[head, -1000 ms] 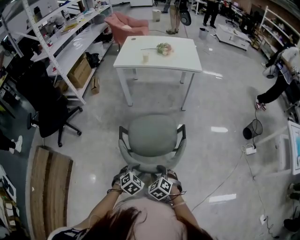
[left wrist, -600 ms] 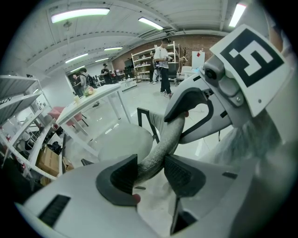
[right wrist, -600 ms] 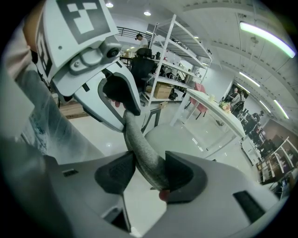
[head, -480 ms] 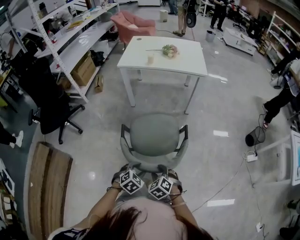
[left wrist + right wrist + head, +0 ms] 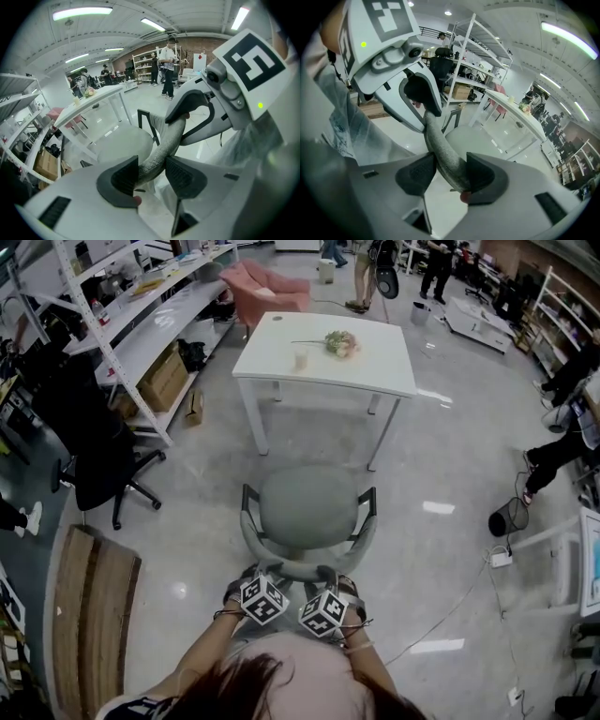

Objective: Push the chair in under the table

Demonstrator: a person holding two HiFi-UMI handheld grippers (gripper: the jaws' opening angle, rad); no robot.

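Step in hand: pushing stage, by the look of it; chair gripped from behind at the backrest rim, seat facing the table, not yet under it.
Chair position: upright on the floor, in line with the middle of the table's near edge, well apart from it, bare floor between seat and table legs.
Next move: probably a straight, even push from both sides toward the near edge, keeping the seat centred between the two near legs so the armrests clear them.
Left gripper: jaws fairly wide, clamped on the grey padded rim at its left part, both ribbed pads pressing on it.
Right gripper: jaws likewise spread, clamped on the same rim just beside the left one, the rim running up between the pads.
Risk: uneven pressure likely swings the chair off line.
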